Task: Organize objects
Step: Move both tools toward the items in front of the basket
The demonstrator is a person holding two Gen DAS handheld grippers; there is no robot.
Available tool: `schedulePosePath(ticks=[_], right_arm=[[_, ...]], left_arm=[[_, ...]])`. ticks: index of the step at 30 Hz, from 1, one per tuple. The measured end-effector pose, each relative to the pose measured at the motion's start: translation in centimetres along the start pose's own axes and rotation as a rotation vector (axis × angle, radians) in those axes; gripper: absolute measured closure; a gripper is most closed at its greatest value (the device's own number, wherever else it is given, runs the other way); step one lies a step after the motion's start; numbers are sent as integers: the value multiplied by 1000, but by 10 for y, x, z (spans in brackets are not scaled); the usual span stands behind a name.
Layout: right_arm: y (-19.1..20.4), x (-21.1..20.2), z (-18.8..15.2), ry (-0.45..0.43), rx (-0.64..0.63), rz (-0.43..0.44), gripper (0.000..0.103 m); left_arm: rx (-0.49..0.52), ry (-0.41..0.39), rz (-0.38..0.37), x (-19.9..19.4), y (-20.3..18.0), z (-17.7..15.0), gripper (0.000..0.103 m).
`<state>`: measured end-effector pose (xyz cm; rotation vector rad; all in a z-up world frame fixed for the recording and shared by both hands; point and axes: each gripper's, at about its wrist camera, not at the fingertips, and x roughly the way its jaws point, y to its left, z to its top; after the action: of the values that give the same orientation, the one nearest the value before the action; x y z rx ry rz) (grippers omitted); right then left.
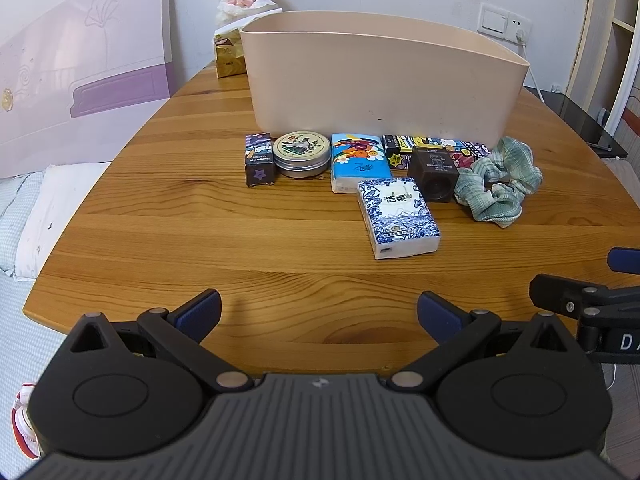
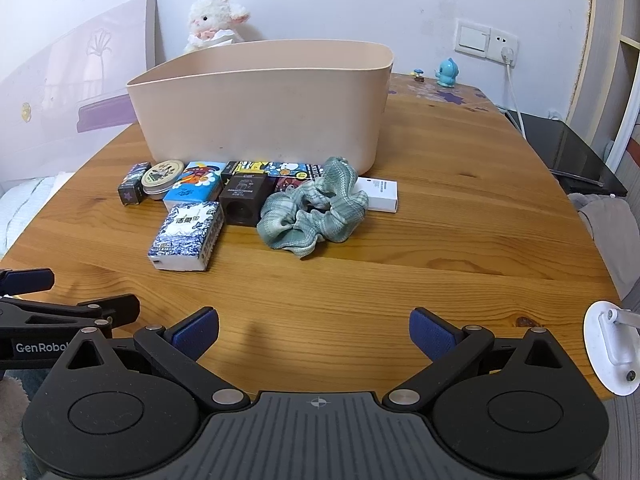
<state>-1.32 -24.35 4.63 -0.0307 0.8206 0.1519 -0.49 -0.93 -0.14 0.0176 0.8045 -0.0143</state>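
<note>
Tools are sitting at the near edge of the wooden surface [image 1: 160, 216], both well short of the objects. Left tool [image 1: 319, 316] is holding its blue-padded jaws spread wide with nothing between them; right tool [image 2: 314, 333] is doing the same, also gripping nothing.

Beige bin [image 1: 380, 76] is standing upright toward the back of the surface. Small objects are lying in a row just in front of it:

- Dark purple box [image 1: 259, 160] is sitting at the left end, touching the round tin [image 1: 302, 154].
- Colourful tissue pack [image 1: 358, 160] is lying right of the tin.
- Blue-and-white tissue pack [image 1: 398, 218] is lying nearest the tools, in front of the row.
- Dark brown cube [image 1: 434, 172] is resting beside it, against the flat cartoon-printed boxes [image 1: 400, 148].
- Green plaid scrunchie [image 2: 316, 208] is lying crumpled at the right, partly overlapping a white box [image 2: 380, 194].

Plush lamb [image 2: 214, 24] is sitting behind the bin.
</note>
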Motion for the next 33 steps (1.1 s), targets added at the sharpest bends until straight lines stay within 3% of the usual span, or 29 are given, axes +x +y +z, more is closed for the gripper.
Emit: schedulePosePath(ticks=[15,28,33], right_arm=[[-8,6,5,1,12,-3,0],[-25,6,22,-94,19,11,1],[-31,20,29,-106,8,3,6]], left_arm=[[9,-2,-6,5,-6,9,0],[-18,-26,-21,11,-10,28,0],[4,-29,-21,18,-19,36,0]])
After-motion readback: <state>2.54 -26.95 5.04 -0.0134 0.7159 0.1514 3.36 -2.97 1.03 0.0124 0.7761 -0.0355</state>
